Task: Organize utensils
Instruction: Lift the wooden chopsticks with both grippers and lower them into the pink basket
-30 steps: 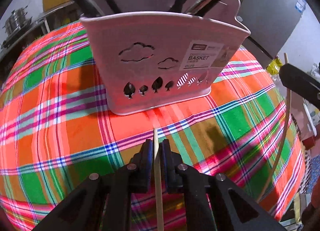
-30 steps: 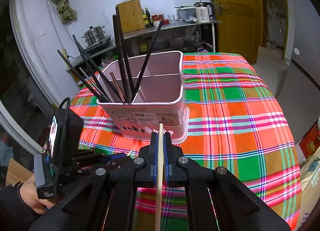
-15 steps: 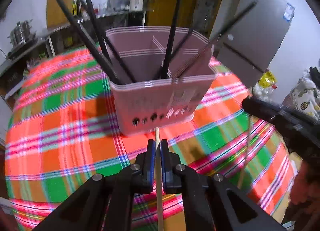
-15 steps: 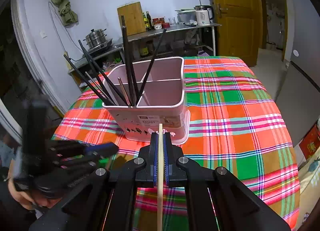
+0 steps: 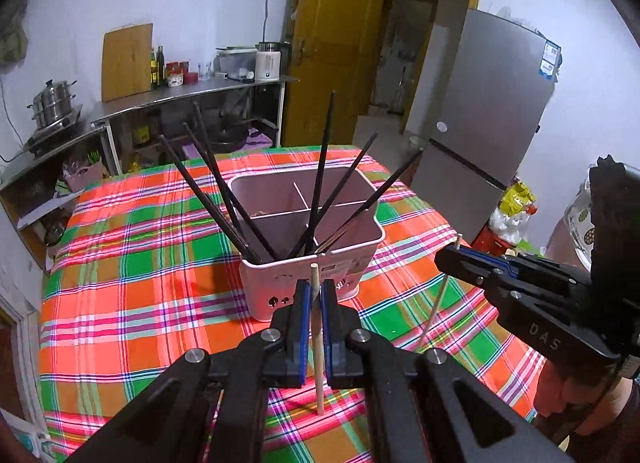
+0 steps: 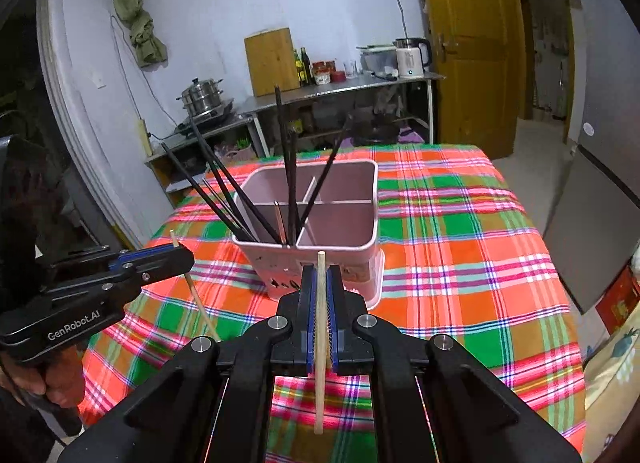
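Rising clear of the plaid tablecloth, the left gripper now stands clamped on a wooden chopstick; the right gripper clamps another chopstick. Both sit just short of the pink basket, ready for insertion.

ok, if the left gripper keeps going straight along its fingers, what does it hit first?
Probably the near wall of the pink plastic utensil basket, dead ahead of the left gripper. The pale wooden chopstick it clamps would likely touch first; depth is unclear.
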Demonstrator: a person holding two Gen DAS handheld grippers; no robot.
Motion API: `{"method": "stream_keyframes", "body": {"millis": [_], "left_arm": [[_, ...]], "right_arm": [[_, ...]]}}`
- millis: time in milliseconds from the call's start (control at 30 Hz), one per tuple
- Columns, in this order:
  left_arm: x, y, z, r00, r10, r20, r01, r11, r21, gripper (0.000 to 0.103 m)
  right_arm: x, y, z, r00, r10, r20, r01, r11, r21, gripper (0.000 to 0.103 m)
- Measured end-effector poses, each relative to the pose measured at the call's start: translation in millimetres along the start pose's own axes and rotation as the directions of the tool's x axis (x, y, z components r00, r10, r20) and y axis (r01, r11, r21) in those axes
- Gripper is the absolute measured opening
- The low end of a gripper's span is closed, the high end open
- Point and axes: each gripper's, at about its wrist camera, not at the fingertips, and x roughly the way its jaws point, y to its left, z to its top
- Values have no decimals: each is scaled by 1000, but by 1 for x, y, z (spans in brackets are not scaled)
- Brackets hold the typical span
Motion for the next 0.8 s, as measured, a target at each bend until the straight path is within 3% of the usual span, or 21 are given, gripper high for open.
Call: {"method": "stream_keyframes", "body": {"millis": [467, 800], "left_arm": [[-13, 1, -13, 1000, -9, -7, 9, 1000, -15, 5], [-32, 11, 6, 1000, -22, 22, 23, 999, -39, 5]], "right_arm": [[-13, 5, -8, 1000, -1, 14, 2, 1000, -19, 5], [-26, 15, 10, 998, 23, 61, -21, 999, -38, 5]]}}
